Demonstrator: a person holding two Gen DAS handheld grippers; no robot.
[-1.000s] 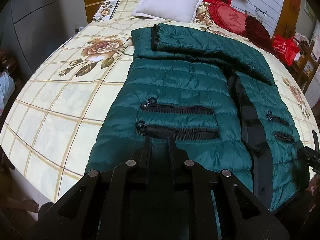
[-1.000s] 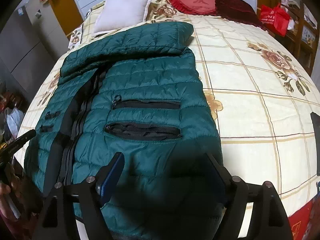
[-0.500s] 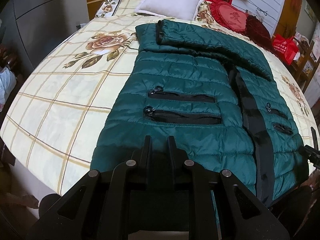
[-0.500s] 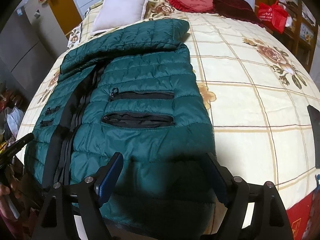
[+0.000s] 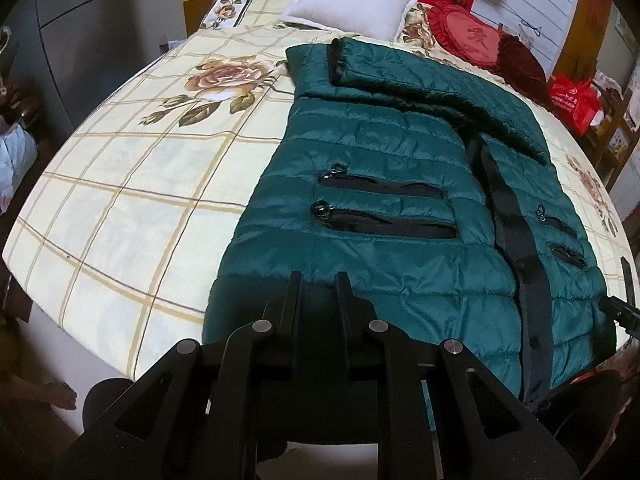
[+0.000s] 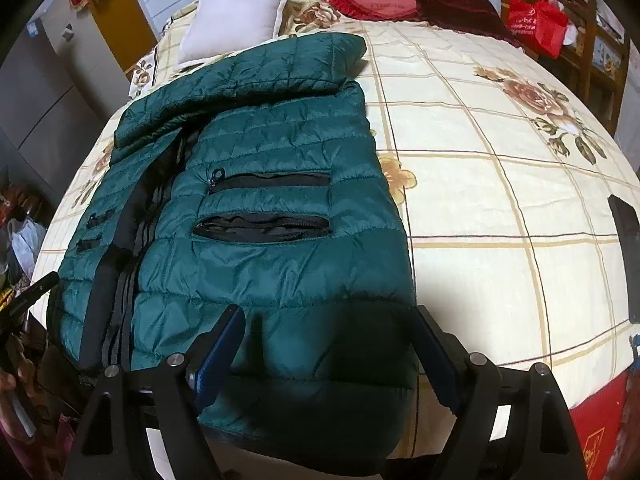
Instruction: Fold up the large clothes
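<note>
My left gripper sits low at the hem of the jacket, its 2 fingers drawn close with only a narrow gap between them. Dark fabric fills that gap, but whether I've actually pinched the hem I cannot tell; the tips sit in shadow. My right gripper is spread wide, fingers well apart, straddling the other hem corner with the padded fabric bulging between them and nothing clamped.

The jacket lies front-up on the bed, hem toward me and hanging a little over the near edge, collar end toward the pillow. Both sleeves are already laid across the chest at the top, one over the other. The black zip strip runs down the middle, with 2 zip pockets on each side of it.

So I judge the sleeves are done and I'm on the lengthwise fold: take the hem and carry it up to the shoulders. For that I need both corners held firmly, so the right must close on its corner and the left needs a sure bite. Then lift both together, level, and lay the hem on the sleeves without dragging them loose. This slick, puffy shell will want to slide.
</note>
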